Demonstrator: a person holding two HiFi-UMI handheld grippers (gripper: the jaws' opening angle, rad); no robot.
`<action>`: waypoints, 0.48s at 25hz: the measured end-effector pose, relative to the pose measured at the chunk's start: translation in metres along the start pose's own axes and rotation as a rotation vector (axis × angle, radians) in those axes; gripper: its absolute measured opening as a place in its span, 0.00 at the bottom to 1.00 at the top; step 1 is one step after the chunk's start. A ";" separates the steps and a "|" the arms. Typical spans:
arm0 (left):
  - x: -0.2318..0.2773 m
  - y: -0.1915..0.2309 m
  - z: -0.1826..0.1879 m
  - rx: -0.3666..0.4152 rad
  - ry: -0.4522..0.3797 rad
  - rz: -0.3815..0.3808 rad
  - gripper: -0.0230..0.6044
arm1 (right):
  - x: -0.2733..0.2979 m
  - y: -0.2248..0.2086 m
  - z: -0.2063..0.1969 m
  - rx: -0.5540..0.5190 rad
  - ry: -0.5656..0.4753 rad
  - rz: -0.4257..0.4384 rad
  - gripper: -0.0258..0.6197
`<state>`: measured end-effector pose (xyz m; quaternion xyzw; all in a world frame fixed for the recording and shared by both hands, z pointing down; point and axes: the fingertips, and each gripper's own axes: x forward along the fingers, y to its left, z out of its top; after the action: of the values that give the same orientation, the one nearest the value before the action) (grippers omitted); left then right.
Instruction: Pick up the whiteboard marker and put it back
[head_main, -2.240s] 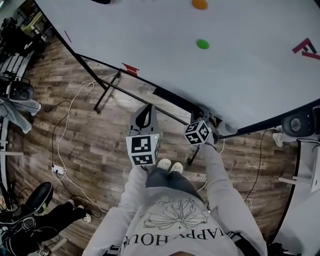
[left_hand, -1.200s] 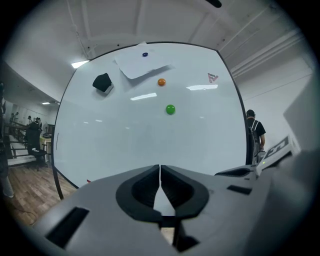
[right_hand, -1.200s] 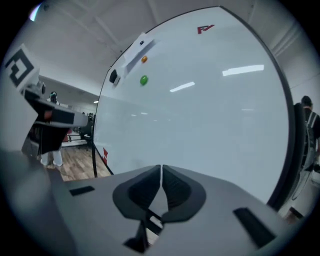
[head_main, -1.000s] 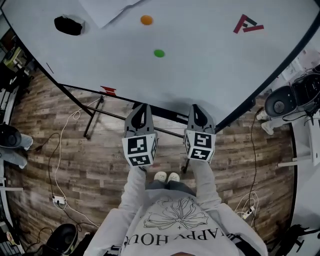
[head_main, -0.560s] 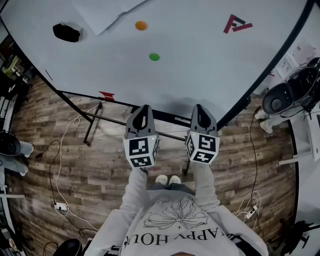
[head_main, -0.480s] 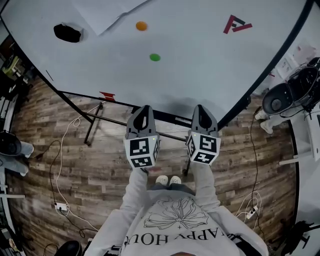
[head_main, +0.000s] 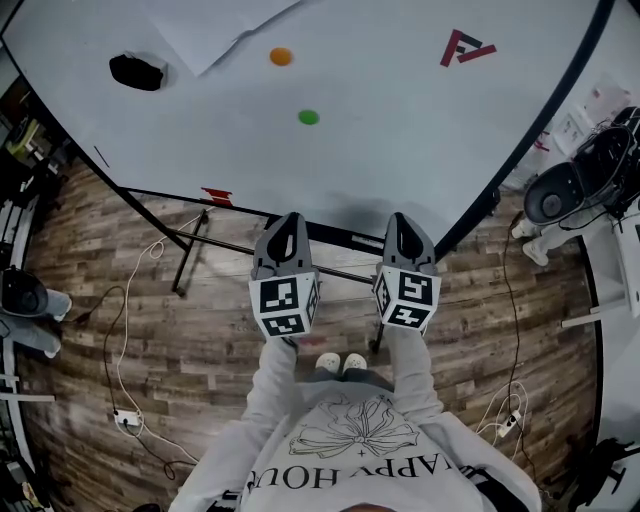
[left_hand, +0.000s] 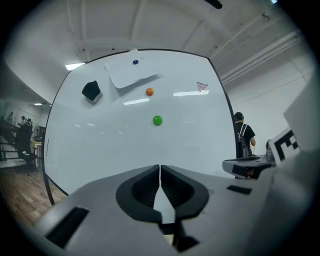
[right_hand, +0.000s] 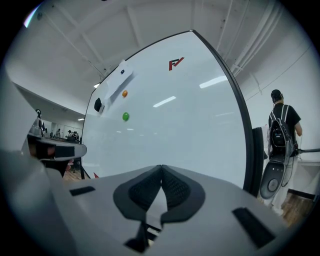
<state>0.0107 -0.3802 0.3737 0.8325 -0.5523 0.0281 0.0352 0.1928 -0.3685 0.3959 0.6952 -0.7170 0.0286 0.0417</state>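
Note:
A big whiteboard (head_main: 400, 130) stands in front of me. Both grippers are held level and side by side just short of its lower edge. My left gripper (head_main: 290, 216) is shut with nothing between its jaws, and its closed pads (left_hand: 150, 187) meet in a thin line. My right gripper (head_main: 400, 216) is shut and empty as well, its pads (right_hand: 175, 190) pressed together. A dark tray strip (head_main: 335, 236) runs along the board's bottom between the grippers. I cannot make out a whiteboard marker in any view.
On the board are a green magnet (head_main: 308, 117), an orange magnet (head_main: 281, 57), a black eraser (head_main: 137, 72), a pinned sheet of paper (head_main: 215, 25) and a red logo (head_main: 466, 47). Cables (head_main: 130, 300) trail over the wooden floor. A person with a backpack (right_hand: 282, 125) stands right of the board.
My right gripper has come up from the board's lower edge, where it was two seconds ago, and now stands beside the left. In the last half second almost nothing moved.

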 end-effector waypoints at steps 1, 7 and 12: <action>-0.001 -0.001 0.000 0.001 0.000 0.001 0.05 | -0.001 -0.001 0.000 -0.003 0.001 0.000 0.04; 0.000 -0.001 0.000 0.004 0.001 0.004 0.05 | -0.001 -0.005 -0.001 -0.013 0.006 -0.002 0.04; -0.001 -0.001 -0.001 0.007 0.003 0.004 0.05 | -0.003 -0.005 -0.001 -0.019 0.004 -0.002 0.04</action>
<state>0.0112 -0.3793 0.3742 0.8315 -0.5537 0.0312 0.0332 0.1982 -0.3660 0.3963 0.6954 -0.7165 0.0234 0.0498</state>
